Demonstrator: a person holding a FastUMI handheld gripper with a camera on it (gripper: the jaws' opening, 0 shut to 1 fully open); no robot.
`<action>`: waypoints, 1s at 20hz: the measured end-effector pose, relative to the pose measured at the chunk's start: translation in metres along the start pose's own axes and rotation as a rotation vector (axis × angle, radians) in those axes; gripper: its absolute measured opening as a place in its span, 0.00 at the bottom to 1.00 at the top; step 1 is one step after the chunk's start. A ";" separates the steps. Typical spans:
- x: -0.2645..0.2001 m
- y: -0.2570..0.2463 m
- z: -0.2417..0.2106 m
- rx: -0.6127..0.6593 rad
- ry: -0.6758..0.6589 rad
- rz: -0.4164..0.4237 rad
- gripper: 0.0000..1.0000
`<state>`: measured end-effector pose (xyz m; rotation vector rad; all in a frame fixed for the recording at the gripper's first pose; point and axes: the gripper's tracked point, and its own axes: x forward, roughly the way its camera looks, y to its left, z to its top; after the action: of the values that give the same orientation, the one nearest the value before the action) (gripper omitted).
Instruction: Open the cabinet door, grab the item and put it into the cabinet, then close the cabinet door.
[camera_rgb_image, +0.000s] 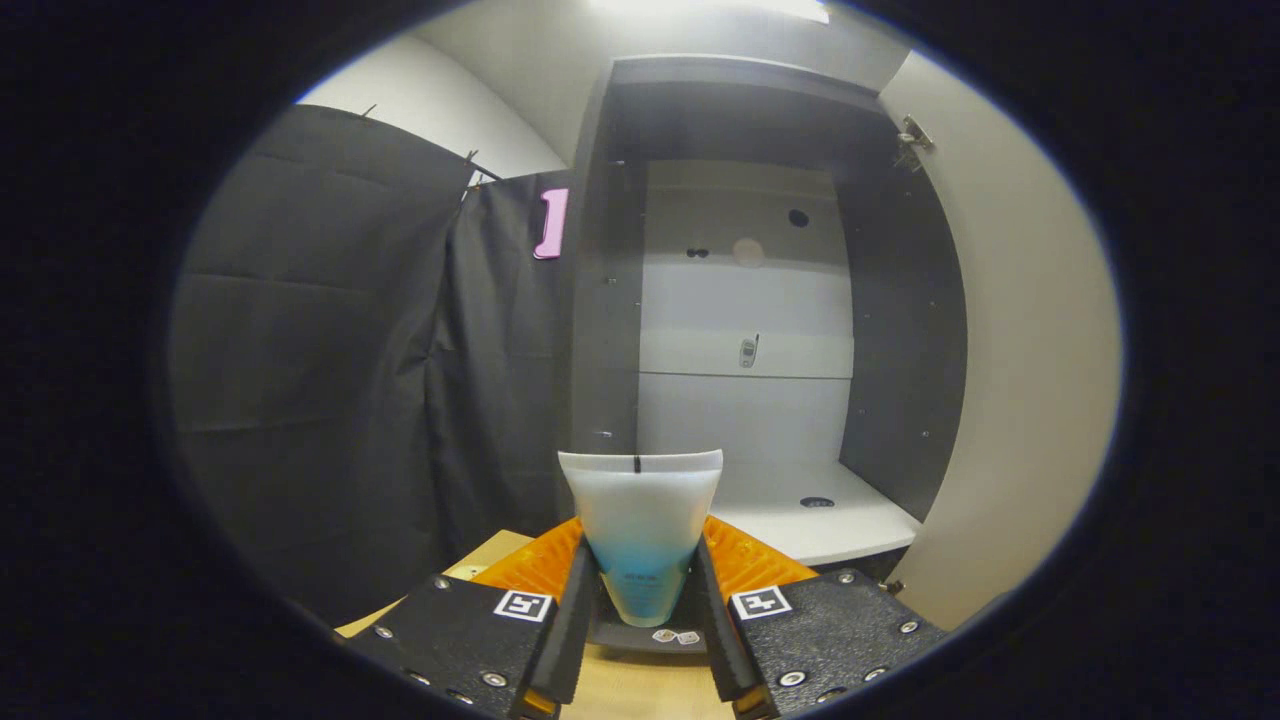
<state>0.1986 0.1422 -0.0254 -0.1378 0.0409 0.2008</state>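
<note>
In the gripper view, the tongs (640, 590) sit low, at 6 o'clock. The two fingers (572, 610) are closed in on a soft tube (640, 530), one finger on each side, both pressing on it. The gap between them is just as wide as the tube. The tube stands up between the fingers with its flat crimped end on top. It is cloudy white up high and blue lower down. There is small print on it, too small to read.

Past the tube, at 12 o'clock, is the cabinet (740, 300). It is open. Its inside walls are dark grey and its back is light grey, with a few small round holes and a little metal part in the middle of the back. The white bottom shelf (810, 520) lies just beyond the tube, toward 2 o'clock. A small dark round spot sits on that shelf.

The cabinet door (1010, 380) is swung wide out at 3 o'clock. It is pale and plain, and a metal hinge (913, 138) shows near its top corner.

At 9 o'clock hangs a black cloth wall (350, 370), with folds in it. Above it the wall (420, 110) is white.

Under the tongs, at 7 o'clock, there is a bit of a light wooden table (490, 555). The tube is in the air, in front of the cabinet and not inside it yet.
</note>
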 end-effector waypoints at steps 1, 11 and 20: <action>0.014 -0.009 0.008 -0.002 -0.005 -0.013 0.51; 0.158 -0.088 0.017 -0.016 -0.009 -0.065 0.51; 0.202 -0.121 -0.029 0.011 0.102 -0.104 0.51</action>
<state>0.4202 0.0602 -0.0488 -0.1390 0.1362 0.0895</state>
